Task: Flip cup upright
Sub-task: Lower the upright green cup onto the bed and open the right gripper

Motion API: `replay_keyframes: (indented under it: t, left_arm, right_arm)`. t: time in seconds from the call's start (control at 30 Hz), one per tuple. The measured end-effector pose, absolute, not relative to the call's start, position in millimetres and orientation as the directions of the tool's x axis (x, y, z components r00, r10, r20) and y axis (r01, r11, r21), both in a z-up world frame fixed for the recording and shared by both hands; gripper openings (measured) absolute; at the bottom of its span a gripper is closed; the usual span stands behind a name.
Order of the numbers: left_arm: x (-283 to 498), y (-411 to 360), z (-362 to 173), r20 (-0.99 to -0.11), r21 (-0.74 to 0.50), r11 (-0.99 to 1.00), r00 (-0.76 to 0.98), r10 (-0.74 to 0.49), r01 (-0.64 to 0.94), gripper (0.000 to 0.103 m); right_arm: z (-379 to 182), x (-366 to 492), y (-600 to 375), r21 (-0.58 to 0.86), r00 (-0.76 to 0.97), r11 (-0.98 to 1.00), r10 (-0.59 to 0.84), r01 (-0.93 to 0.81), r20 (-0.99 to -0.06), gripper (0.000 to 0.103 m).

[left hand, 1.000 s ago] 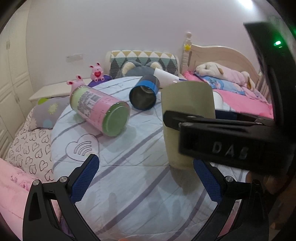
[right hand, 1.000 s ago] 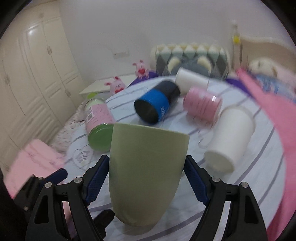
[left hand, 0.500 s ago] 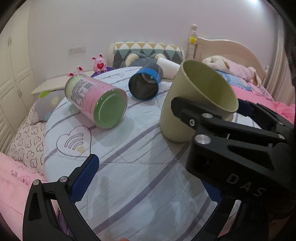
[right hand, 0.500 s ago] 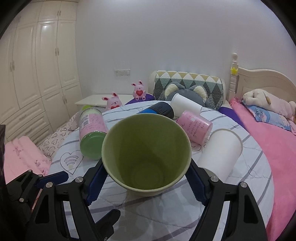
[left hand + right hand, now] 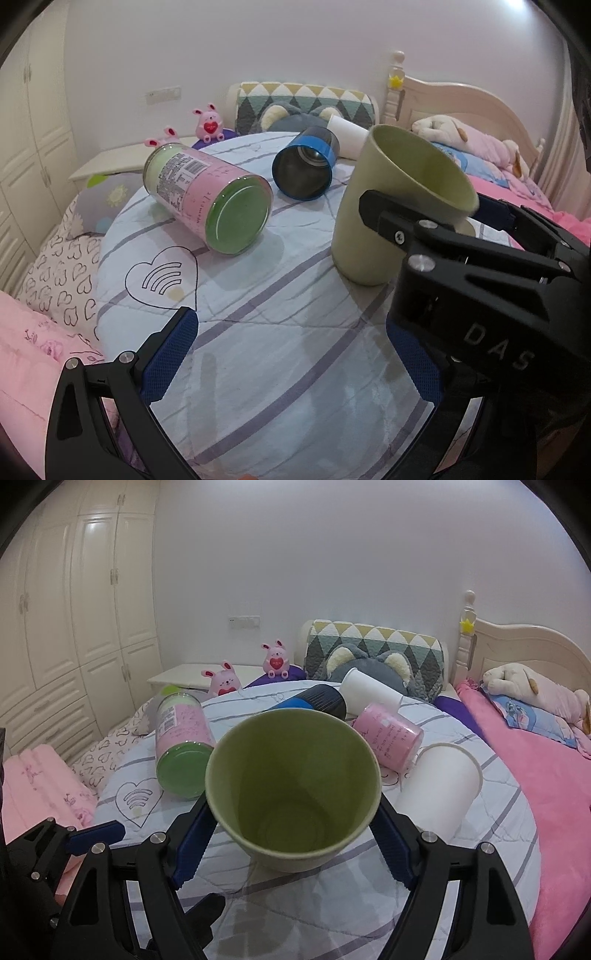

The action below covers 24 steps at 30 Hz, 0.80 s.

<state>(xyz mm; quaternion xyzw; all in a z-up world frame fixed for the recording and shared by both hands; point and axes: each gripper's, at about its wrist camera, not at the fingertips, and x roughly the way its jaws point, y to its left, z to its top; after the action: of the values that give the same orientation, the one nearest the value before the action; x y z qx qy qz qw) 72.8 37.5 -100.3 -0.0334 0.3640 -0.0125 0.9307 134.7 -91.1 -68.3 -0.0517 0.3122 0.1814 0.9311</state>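
An olive-green cup (image 5: 291,786) sits between the blue pads of my right gripper (image 5: 291,834), mouth up and tilted toward the camera, its base on or just above the striped round table (image 5: 491,853). The pads press its sides. In the left wrist view the same cup (image 5: 391,206) stands right of centre with the right gripper's black fingers (image 5: 424,236) around it. My left gripper (image 5: 295,358) is open and empty over the table's near part, left of the cup.
A pink-and-green can (image 5: 210,195), a blue-banded dark cup (image 5: 306,170), a white cup (image 5: 347,136), a pink cup (image 5: 388,734) and a white paper cup (image 5: 439,786) all lie on their sides. A pink bed (image 5: 535,760) is to the right.
The right gripper has turned the green cup from mouth-down to mouth-up and lowered it toward the table. The left gripper stayed open and shifted only slightly.
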Motion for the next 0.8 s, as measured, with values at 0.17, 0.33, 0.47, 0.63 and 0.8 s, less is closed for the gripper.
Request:
replay_keyframes:
  t: [0.17,0.33,0.47,0.63,0.8]
  left_arm:
    - [73.6,39.3,-99.6,-0.676,-0.082,0.997,0.735,-0.054,-0.003,0.103]
    - [74.0,40.7,-98.6,-0.675,-0.081,0.997,0.736,-0.053,-0.003,0.103]
    - [72.4,42.7,-96.2,-0.670,-0.086,0.996,0.741,-0.057,-0.002,0.103]
    - [70.6,41.2,-91.4,-0.660,-0.084,0.996,0.749,-0.056,0.001,0.103]
    - [68.1,38.6,-85.9,-0.654,-0.075,0.997,0.755,-0.051,0.003,0.103]
  right_arm:
    - [-66.0,134.6,-89.9,0.012,0.735,0.929,0.301,-0.370,-0.608,0.082]
    - [-66.5,132.9,-87.8,0.003,0.732,0.926,0.301,-0.378,-0.611,0.082]
    - [-66.1,133.0,-87.4,0.004,0.735,0.926,0.301,-0.377,-0.608,0.082]
    - [-64.6,131.2,-89.2,0.010,0.737,0.928,0.303,-0.373,-0.603,0.082]
    - [-58.6,124.6,-97.7,0.027,0.740,0.930,0.308,-0.366,-0.598,0.082]
